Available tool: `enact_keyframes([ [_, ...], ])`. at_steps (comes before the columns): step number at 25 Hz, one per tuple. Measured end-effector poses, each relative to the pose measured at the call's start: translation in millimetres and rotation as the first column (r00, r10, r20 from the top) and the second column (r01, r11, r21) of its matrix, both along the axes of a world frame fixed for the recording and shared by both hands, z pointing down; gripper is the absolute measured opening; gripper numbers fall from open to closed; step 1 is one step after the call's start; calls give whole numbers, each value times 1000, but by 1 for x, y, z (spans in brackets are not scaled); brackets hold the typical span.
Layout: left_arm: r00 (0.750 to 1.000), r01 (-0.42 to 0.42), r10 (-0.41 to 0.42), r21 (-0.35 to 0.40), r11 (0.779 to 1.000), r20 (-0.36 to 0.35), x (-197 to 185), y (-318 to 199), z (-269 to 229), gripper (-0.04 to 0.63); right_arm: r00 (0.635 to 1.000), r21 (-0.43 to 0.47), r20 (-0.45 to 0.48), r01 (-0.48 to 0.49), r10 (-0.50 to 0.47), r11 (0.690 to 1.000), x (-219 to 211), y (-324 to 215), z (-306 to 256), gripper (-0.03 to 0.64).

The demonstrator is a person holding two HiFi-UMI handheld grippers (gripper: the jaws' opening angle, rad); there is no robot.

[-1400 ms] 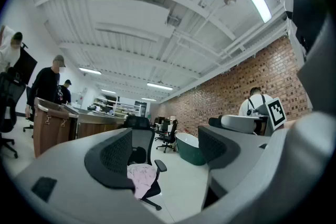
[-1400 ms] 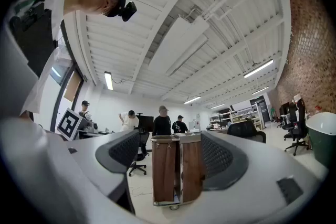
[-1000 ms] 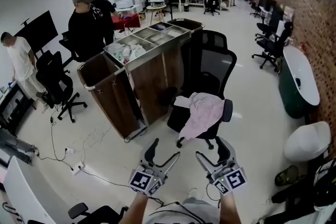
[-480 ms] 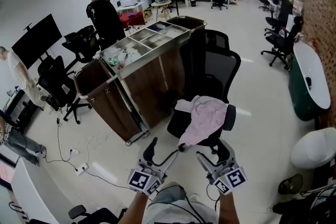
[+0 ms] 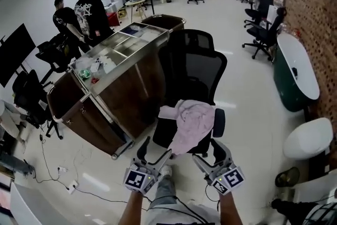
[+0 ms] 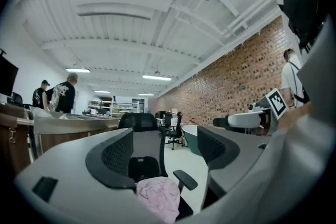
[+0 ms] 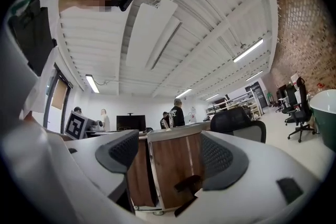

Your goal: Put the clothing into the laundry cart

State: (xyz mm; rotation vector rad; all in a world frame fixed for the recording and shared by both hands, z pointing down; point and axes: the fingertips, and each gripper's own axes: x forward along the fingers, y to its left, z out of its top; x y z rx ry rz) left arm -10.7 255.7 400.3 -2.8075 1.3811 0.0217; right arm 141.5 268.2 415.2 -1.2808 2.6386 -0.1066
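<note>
A pink garment (image 5: 192, 124) lies crumpled on the seat of a black office chair (image 5: 192, 74); the left gripper view shows the garment (image 6: 159, 196) low between that gripper's jaws, some way off. The brown wooden laundry cart (image 5: 124, 79) stands left of the chair, its open bag end (image 5: 66, 95) at the near left. My left gripper (image 5: 154, 150) and right gripper (image 5: 208, 153) hover side by side just short of the chair, both open and empty. Past the right gripper's jaws, the right gripper view faces the cart's (image 7: 173, 170) wooden side.
Two people (image 5: 87, 8) stand behind the cart. More office chairs (image 5: 39, 92) and cables are on the floor at left. A green bathtub (image 5: 295, 74) and a white round object (image 5: 308, 139) lie at right, below a brick wall.
The view has moved forward and left: the chair with the pink garment now sits closer, just ahead of both grippers. The people behind the cart have shifted. Both grippers remain open.
</note>
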Motion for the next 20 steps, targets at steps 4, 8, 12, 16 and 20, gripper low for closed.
enact_keyframes([
  [4,1000,6,-6,35,999,-5,-44,-77,1,367,999,-12,-27,-40,39,999,-22,-69,-4,376],
  [8,998,-47,48,27,999,-45,-53,-140,-14,367,995,-24,-53,-87,86,996,-42,-138,-10,376],
  [12,995,-80,81,16,997,-62,-73,-203,-16,367,993,-7,-98,-59,58,998,-79,-196,-15,376],
  [16,994,-82,84,30,996,-71,-102,-257,-10,367,994,-4,-95,-53,52,999,-113,-241,-15,376],
  [20,993,-76,76,4,997,-94,-109,-292,-4,367,991,-58,-125,-57,50,997,-122,-269,10,376],
])
